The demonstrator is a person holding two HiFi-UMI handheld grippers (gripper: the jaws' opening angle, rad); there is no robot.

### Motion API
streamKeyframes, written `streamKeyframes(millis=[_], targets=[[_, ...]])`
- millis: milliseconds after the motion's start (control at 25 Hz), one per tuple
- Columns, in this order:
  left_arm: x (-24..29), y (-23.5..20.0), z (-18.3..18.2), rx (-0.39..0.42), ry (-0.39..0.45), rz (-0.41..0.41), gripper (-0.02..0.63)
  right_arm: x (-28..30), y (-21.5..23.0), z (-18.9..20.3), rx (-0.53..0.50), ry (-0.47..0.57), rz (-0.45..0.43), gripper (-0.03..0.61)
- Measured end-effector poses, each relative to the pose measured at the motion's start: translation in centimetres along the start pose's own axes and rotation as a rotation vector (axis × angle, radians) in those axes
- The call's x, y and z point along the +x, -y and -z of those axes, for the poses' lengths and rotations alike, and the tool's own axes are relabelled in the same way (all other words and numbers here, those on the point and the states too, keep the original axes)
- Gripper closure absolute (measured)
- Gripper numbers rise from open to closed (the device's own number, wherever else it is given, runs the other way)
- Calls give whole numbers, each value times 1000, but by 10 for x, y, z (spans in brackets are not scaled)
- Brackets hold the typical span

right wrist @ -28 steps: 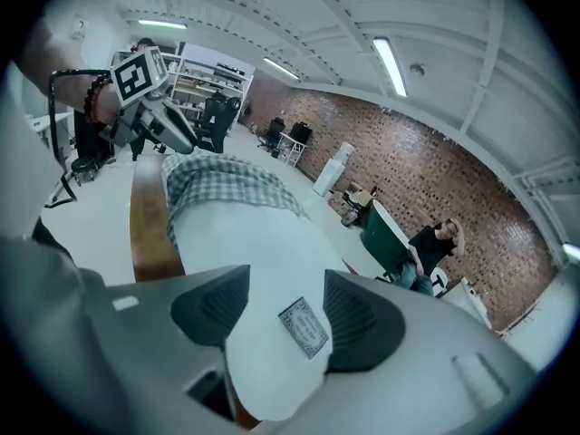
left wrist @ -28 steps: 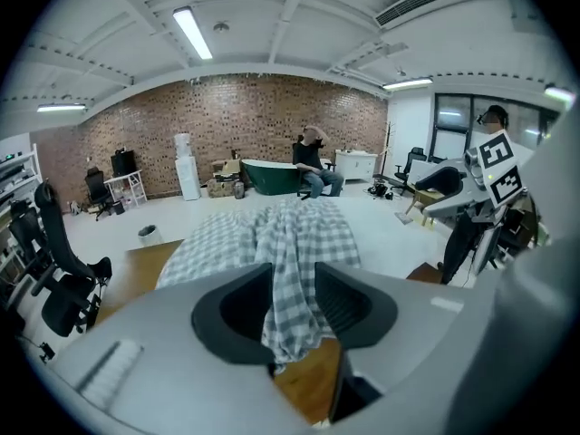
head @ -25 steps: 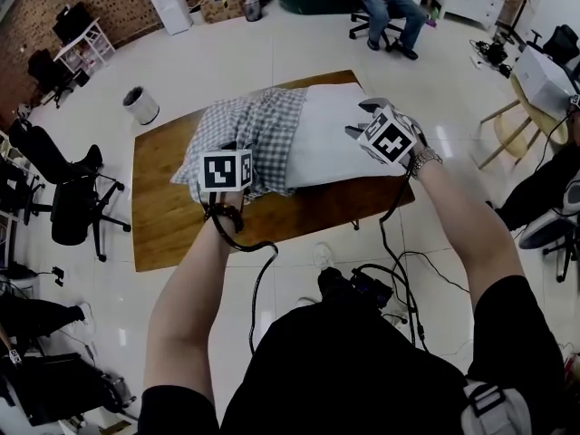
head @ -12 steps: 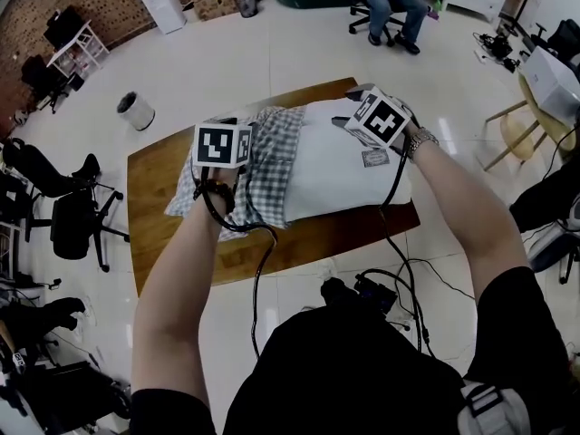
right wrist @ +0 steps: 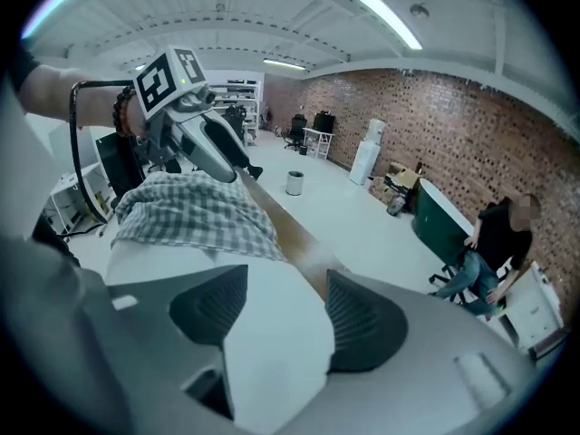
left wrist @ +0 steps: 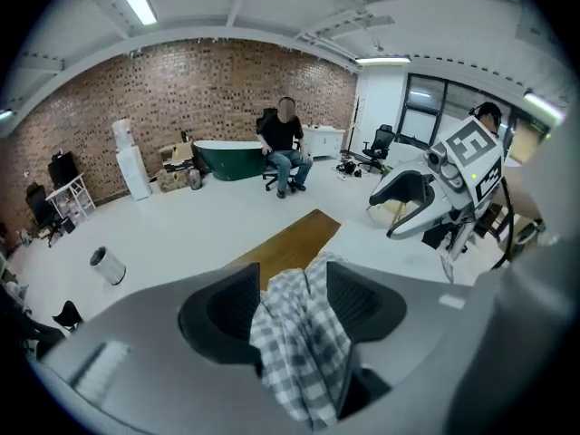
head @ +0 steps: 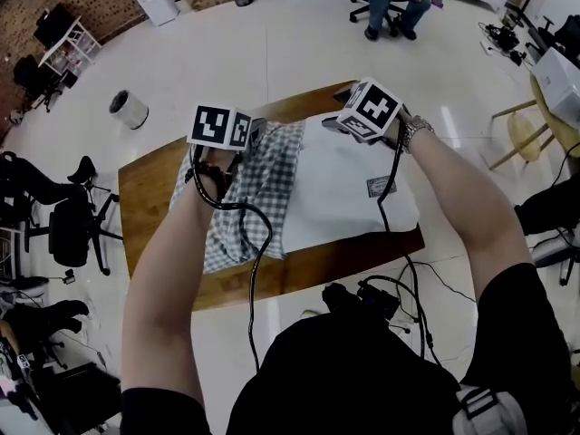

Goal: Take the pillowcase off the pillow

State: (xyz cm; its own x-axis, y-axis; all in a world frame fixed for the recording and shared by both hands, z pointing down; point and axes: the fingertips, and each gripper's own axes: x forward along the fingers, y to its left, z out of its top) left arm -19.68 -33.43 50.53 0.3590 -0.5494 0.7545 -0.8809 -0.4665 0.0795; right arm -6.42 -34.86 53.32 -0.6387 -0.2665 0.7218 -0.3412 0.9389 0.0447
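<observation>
Wooden table (head: 154, 198) in the middle of a pale floor, carrying a white pillow (head: 335, 179) lengthwise from left to right. Checked pillowcase (head: 249, 198) rucked over the pillow's left end, the right part bare, with a small label (head: 381, 187) near the middle.

Shown by the head view alone: the full layout, with the case trailing toward the table's near edge and both grippers at the bedding's far side.

Shown by the left gripper view alone: left gripper (left wrist: 292, 277) with jaws apart and just now widening, a bunch of checked fabric standing up between the pads.

Shown by the right gripper view alone: right gripper (right wrist: 285, 288) spread wide astride the pillow's far corner. White cover fills the gap, the checked case draped just beyond.

Against a second ago: left gripper gone from the case's near edge to its far edge. Right gripper gone from the pillow's right part to its far edge. Pillow in much the same place on the table. Case reaching farther toward the near edge.
</observation>
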Motion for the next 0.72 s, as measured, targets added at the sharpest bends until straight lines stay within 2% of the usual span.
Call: streamKeyframes(millis=[360,720], targets=[[69,-21,-8,-18,-234,172,374,50,39,-12,52,-77,-200,287],[121,-41,10,-26,-503,229,391,94,48,26,166,-235,-474,262]])
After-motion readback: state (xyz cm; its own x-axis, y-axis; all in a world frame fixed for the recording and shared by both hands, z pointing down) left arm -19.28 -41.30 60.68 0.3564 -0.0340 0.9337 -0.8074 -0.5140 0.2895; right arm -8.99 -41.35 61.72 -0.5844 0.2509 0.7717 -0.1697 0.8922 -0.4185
